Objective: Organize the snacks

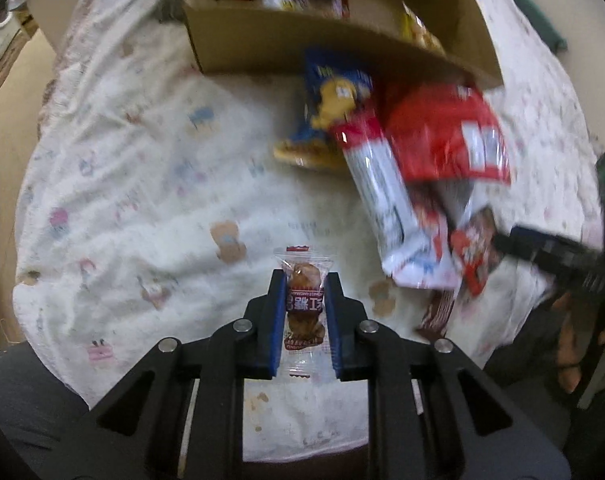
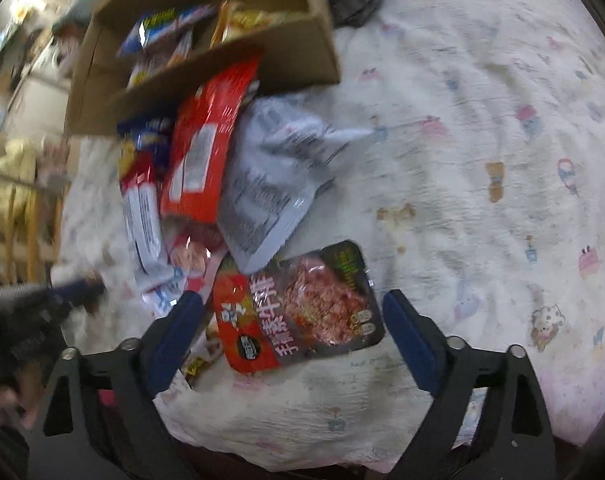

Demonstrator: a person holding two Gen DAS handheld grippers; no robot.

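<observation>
Left gripper [image 1: 304, 280]: we see it clamped on a small clear snack packet [image 1: 305, 305]; dark band, Chinese print, unreadable to us.
Right gripper [image 2: 292, 300]: jaws wide, straddling a red-and-dark pouch [image 2: 298, 312] with large Chinese characters.
Pile: red bag [image 1: 442, 132], blue bag [image 1: 334, 96] against the cardboard box [image 1: 270, 44].
Surface: cartoon-print sheet [image 1: 142, 184].

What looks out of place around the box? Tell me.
Several packets lie heaped on the patterned sheet against the cardboard box rather than inside: a red bag and a silver-white pouch overlap crookedly. No spill or tear is visible; the frames are blurred.
</observation>
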